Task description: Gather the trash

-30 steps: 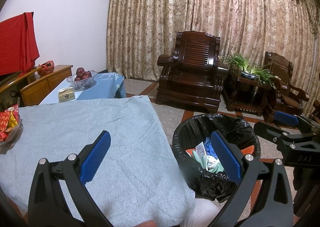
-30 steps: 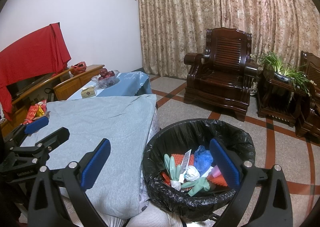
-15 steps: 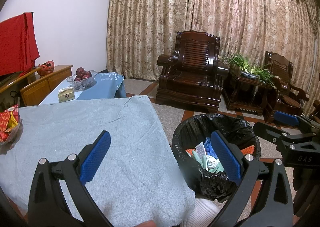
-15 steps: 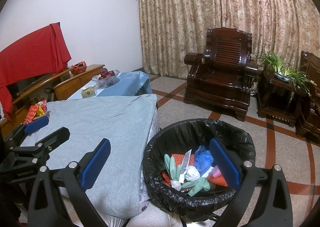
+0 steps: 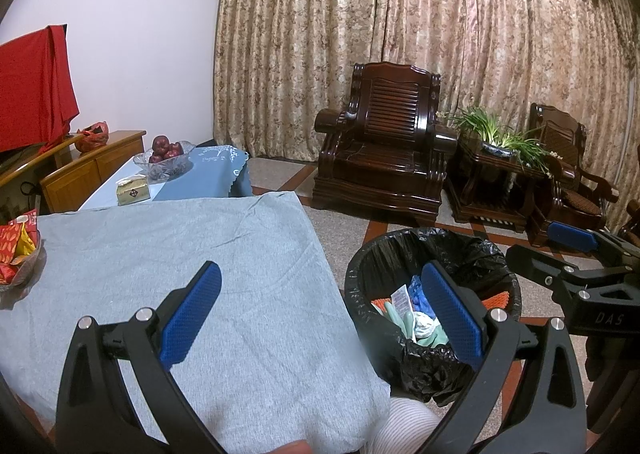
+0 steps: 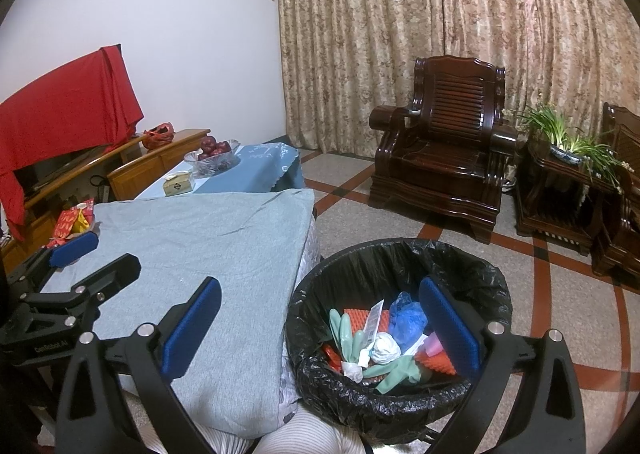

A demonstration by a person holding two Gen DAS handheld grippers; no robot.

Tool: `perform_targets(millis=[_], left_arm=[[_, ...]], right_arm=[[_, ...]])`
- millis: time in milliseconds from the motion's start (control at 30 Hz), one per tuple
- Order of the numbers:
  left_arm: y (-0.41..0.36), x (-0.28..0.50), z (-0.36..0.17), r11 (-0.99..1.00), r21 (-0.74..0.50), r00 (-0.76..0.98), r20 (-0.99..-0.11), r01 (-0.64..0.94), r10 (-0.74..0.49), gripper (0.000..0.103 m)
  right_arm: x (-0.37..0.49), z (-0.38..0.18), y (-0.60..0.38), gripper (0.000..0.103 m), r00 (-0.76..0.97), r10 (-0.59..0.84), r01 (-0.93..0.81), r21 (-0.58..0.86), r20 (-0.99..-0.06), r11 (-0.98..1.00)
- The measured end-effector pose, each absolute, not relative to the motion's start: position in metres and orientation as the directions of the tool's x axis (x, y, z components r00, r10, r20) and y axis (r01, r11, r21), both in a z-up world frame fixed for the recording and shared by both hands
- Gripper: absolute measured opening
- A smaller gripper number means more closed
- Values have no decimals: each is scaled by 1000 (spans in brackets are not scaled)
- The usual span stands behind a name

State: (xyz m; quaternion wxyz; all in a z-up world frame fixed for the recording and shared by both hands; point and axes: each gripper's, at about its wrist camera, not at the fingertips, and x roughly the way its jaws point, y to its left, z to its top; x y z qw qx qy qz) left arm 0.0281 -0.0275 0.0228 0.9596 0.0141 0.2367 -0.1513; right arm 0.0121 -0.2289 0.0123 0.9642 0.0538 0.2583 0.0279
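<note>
the trash bin [image 6: 400, 334] stands on the tiled floor, lined with a black bag [image 5: 472, 254], just beside the near corner of the table and touching or nearly touching the hanging edge of its cloth. inside the bin lies a heap of trash: pale green rubber gloves [image 6: 348, 334], a crumpled white wad [image 6: 385, 348], a blue plastic bag [image 6: 408, 318], an orange ridged piece [image 6: 360, 318], a white wrapper strip [image 6: 374, 320] standing on edge, and a small pink bit [image 6: 434, 346].

the right gripper [image 6: 320, 322] hangs above the near rim of the bin with its blue-padded jaws spread wide and nothing between them; one finger is over the cloth, the other over the bin's far side. the left gripper [image 5: 320, 310] is also held wide apart and empty, one finger above the cloth, the other in front of the bin's opening. each gripper shows at the edge of the other's view.

the grey cloth [image 5: 180, 254] covers the table next to the bin and is bare across its middle. at the table's far edge from the bin sits a bowl of red and yellow snack packets [image 5: 16, 250]. beyond the table, a lower table with a blue cloth [image 5: 208, 178] carries a glass fruit bowl [image 5: 166, 160] and a small gold box [image 5: 133, 190]. across the floor from the bin stand a dark wooden armchair [image 6: 444, 158] and a potted plant [image 6: 568, 142] before patterned curtains [image 5: 400, 34]. a striped sleeve [image 6: 296, 440] shows below the bin.
</note>
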Motion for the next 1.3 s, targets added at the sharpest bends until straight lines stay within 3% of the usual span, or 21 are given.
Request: perform_targets(millis=[1300], left_arm=[[-22,24,16,953,-51,832,-476,297,-285,97]], right_arm=[[10,-4,-233,97,854,87,-22,132,-513,991]])
